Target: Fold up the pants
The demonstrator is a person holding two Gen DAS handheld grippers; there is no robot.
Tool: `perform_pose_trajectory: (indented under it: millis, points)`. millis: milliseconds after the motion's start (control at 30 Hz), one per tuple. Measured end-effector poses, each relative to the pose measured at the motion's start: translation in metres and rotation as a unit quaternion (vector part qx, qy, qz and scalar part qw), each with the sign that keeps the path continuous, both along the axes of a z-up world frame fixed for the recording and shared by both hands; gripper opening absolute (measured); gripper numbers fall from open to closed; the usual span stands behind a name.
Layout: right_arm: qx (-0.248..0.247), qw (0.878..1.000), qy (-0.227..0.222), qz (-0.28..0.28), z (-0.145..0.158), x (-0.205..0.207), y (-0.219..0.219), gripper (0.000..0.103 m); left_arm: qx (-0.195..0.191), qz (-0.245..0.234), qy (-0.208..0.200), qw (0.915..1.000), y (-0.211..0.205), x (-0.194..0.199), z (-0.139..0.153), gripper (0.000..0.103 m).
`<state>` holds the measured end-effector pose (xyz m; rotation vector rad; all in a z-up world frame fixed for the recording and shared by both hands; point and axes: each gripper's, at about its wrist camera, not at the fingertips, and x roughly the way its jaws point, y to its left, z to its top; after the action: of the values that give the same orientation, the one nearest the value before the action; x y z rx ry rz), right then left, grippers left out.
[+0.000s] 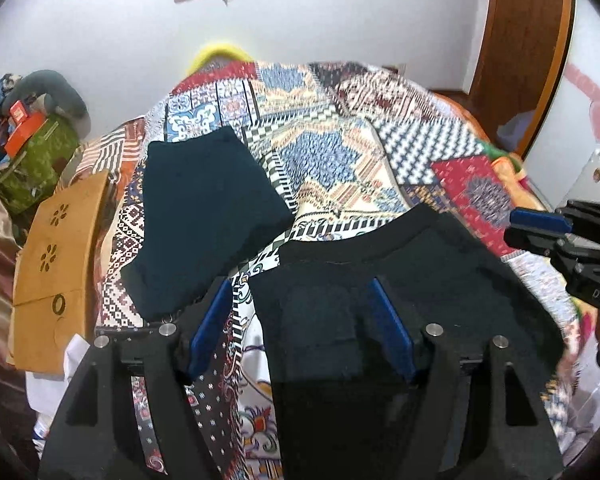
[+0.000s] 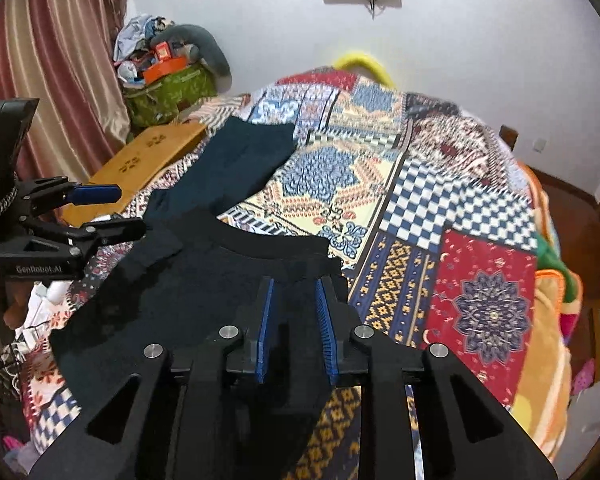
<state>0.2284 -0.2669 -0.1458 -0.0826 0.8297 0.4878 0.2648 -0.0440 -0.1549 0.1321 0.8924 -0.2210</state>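
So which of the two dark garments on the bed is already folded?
The dark teal garment farther up the patchwork quilt, a compact rectangle. The black pants lie spread, waistband showing, below both grippers.

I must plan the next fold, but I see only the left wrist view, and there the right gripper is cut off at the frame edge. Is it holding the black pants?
Observer: I see no grip. In the right wrist view the right gripper has its pads apart, above the black pants.
Operator: Which part of the pants is in front of it?
Observer: The right end of the waistband. The fingers point toward it.
Operator: And how does my left gripper look from the side?
Observer: The left gripper is open, with no cloth between its fingers, at the left side of the pants.
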Motion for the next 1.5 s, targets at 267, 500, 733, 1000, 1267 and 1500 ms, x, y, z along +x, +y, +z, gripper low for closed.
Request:
perform_pose_trajectory:
  millis: [267, 500, 733, 1000, 1267, 1500]
  points:
    - [-0.013, 0.999, -0.044, -0.019, 0.012, -0.035, -0.008, 0.053, -0.024, 0.013, -0.007, 0.9996, 0.009, -0.022, 0.008, 0.078]
    - [0.018, 0.999, 0.012, -0.031, -0.008, -0.043, -0.017, 0.067, -0.028, 0.005, 0.05, 0.9983, 0.017, -0.03, -0.03, 0.078]
    - [0.03, 0.996, 0.083, -0.018, -0.049, -0.032, -0.012, 0.068, -0.087, 0.003, 0.123, 0.9886, 0.023, -0.018, -0.068, 0.085]
    - [0.109, 0.979, 0.172, 0.009, -0.08, -0.001, -0.016, 0.068, -0.157, 0.002, 0.178, 0.9715, 0.024, 0.003, -0.089, 0.094]
    - [0.142, 0.97, 0.195, 0.026, -0.087, 0.008, -0.011, 0.062, -0.169, 0.006, 0.185, 0.9679, 0.02, 0.02, -0.092, 0.088]
    - [0.15, 0.97, 0.191, 0.02, -0.08, 0.007, -0.006, 0.033, -0.148, -0.008, 0.159, 0.9761, 0.012, 0.014, -0.081, 0.06]
